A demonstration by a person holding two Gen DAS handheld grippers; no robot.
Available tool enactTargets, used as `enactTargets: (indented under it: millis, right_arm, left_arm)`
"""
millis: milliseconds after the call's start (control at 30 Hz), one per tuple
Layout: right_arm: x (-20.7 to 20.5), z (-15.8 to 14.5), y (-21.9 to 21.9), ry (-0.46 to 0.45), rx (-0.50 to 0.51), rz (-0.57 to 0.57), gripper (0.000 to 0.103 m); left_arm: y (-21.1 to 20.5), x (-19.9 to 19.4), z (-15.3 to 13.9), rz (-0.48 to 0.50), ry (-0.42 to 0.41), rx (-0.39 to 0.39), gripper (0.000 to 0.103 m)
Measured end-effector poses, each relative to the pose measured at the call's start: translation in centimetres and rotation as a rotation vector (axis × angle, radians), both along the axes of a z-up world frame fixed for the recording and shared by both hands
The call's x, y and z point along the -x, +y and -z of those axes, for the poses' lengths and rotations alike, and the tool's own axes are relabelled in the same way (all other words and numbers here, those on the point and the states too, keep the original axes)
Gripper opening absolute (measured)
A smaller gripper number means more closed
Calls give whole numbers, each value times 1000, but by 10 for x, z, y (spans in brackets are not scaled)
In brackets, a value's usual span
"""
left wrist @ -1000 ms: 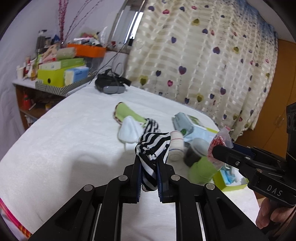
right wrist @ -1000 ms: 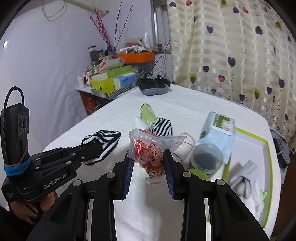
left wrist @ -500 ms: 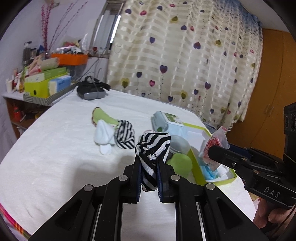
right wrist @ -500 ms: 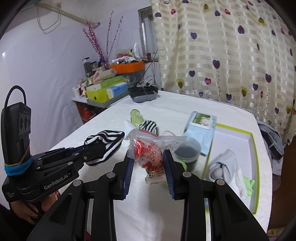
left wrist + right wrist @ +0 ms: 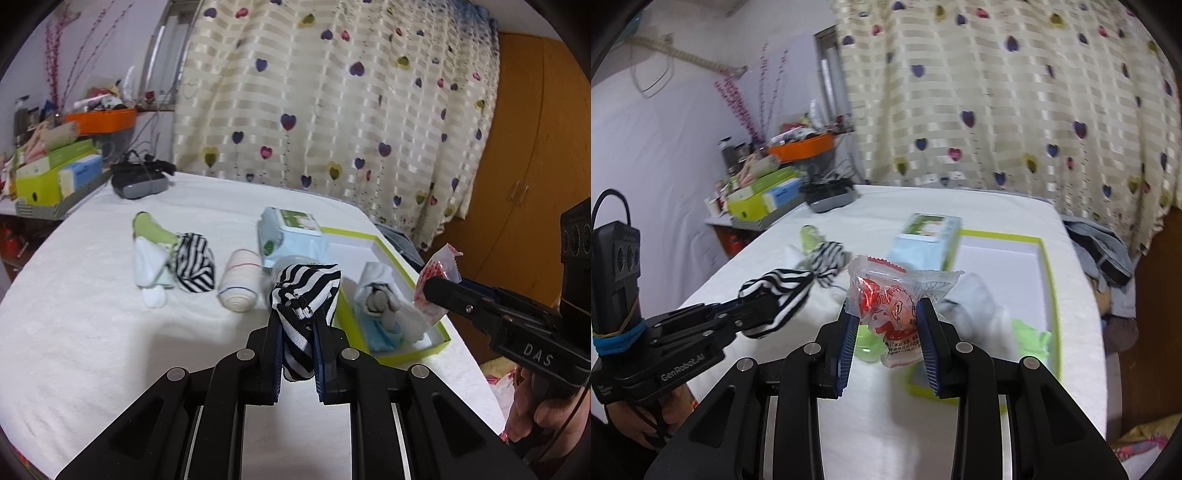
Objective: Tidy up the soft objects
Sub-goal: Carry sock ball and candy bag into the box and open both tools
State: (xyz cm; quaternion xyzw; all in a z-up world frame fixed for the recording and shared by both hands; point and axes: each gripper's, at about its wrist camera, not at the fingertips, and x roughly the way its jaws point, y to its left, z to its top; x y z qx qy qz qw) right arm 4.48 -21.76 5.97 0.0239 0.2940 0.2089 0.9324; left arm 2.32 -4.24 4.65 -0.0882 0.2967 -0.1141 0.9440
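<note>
A white-covered worktop (image 5: 92, 332) fills the scene, backed by a cream curtain dotted with hearts (image 5: 332, 110). Along its right edge lies a shallow green-rimmed tray (image 5: 413, 354) with a white floor; crumpled white and pale blue soft items (image 5: 380, 306) sit in its near end. At the tray's far left corner, touching it, rests a pale blue wipes pack (image 5: 291, 236). Left of the pack, a rolled cream bandage (image 5: 240, 284) lies on the cloth, and farther left a small heap of socks (image 5: 170, 254), green, white and striped, is bunched together. At the far left a dark headset (image 5: 140, 179) sits near the worktop's edge.

The left claw (image 5: 298, 328) is clamped on a black-and-white striped sock (image 5: 306, 291), raised above the worktop just left of the tray's near end. The right claw (image 5: 886, 321) is clamped on a clear wrapped packet with red print (image 5: 894, 306), held over the tray's near edge; in the left wrist view it shows well right of the sock. A green object under the packet is blurred.
</note>
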Motion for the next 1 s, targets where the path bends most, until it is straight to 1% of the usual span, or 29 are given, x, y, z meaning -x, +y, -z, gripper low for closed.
enactTargets:
  millis: [267,433,1000]
  right_arm:
    - [-1,-1,-37,-1,-17,80,34]
    - [-4,6,-52,20,-17,111,34]
    - [-32,59,-72,177,24,149,34]
  left_arm:
    - [-25,-6,-1,59,3,-8,13]
    - [-38,-9,1,90,9,-10,13]
    - [-79,-35,22,196,85,-13,13]
